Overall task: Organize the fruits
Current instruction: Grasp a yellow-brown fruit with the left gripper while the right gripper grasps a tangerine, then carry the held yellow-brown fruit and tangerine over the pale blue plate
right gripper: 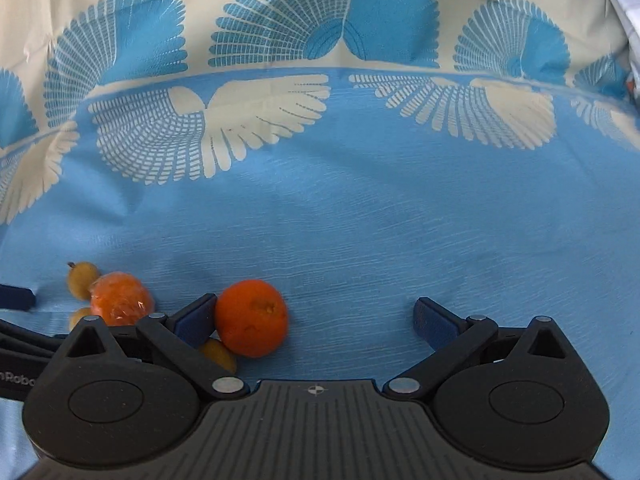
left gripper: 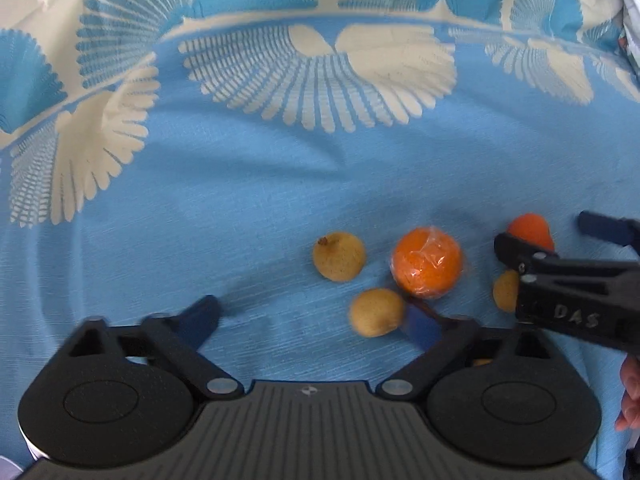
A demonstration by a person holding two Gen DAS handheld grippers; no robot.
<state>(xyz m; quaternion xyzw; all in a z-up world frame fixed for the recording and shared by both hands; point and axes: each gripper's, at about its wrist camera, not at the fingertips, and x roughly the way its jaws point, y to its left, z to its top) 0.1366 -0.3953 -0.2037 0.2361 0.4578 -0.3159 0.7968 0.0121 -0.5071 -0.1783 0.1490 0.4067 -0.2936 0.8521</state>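
A plastic-wrapped orange (left gripper: 426, 263) lies on the blue cloth, with a yellow-brown loquat (left gripper: 338, 255) to its left and another loquat (left gripper: 376, 312) in front, close to my left gripper's right finger. My left gripper (left gripper: 316, 320) is open and empty. My right gripper (left gripper: 560, 236) enters from the right, open; a bare orange (left gripper: 530, 230) sits between its fingers and a third loquat (left gripper: 505, 290) lies beside it. In the right wrist view my right gripper (right gripper: 316, 320) is open, its left finger next to the bare orange (right gripper: 252, 318); a loquat (right gripper: 219, 354) lies under that finger. The wrapped orange (right gripper: 120, 298) is at left.
The blue cloth with white fan patterns (left gripper: 320, 160) covers the whole surface. A loquat with a stem (right gripper: 82, 278) lies behind the wrapped orange. The left gripper's blue fingertip (right gripper: 16, 298) shows at the left edge. A bit of the person's hand (left gripper: 630, 396) shows at right.
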